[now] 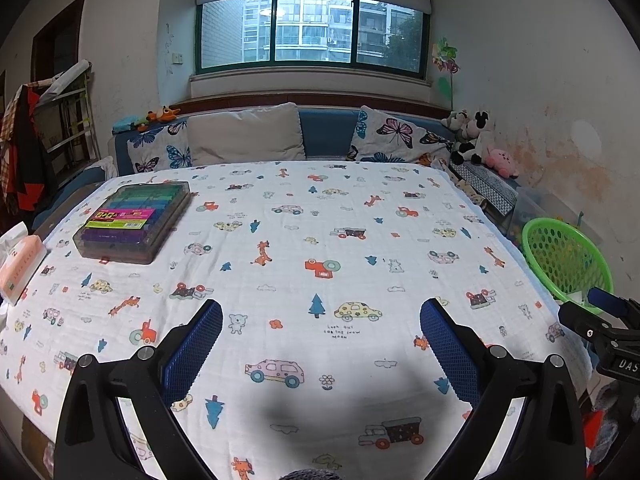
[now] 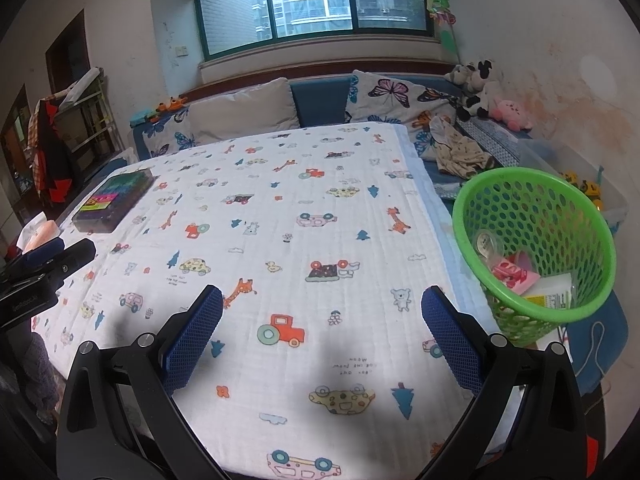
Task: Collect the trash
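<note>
A green perforated basket [image 2: 536, 240] stands past the table's right edge; it holds a round plastic lid [image 2: 489, 242], a pink wrapper [image 2: 514, 274] and a white packet [image 2: 554, 294]. It also shows in the left wrist view [image 1: 566, 258]. My left gripper [image 1: 320, 340] is open and empty above the cartoon-print tablecloth [image 1: 304, 240]. My right gripper [image 2: 322, 332] is open and empty above the cloth [image 2: 280, 220], left of the basket. Each gripper shows at the edge of the other's view, the right one [image 1: 604, 312] and the left one [image 2: 60, 256].
A clear case of coloured markers [image 1: 134, 220] lies at the table's far left, also in the right wrist view [image 2: 114, 200]. A pink tissue pack [image 1: 20, 268] sits at the left edge. A sofa with cushions [image 1: 244, 134] and plush toys [image 1: 476, 140] runs behind the table.
</note>
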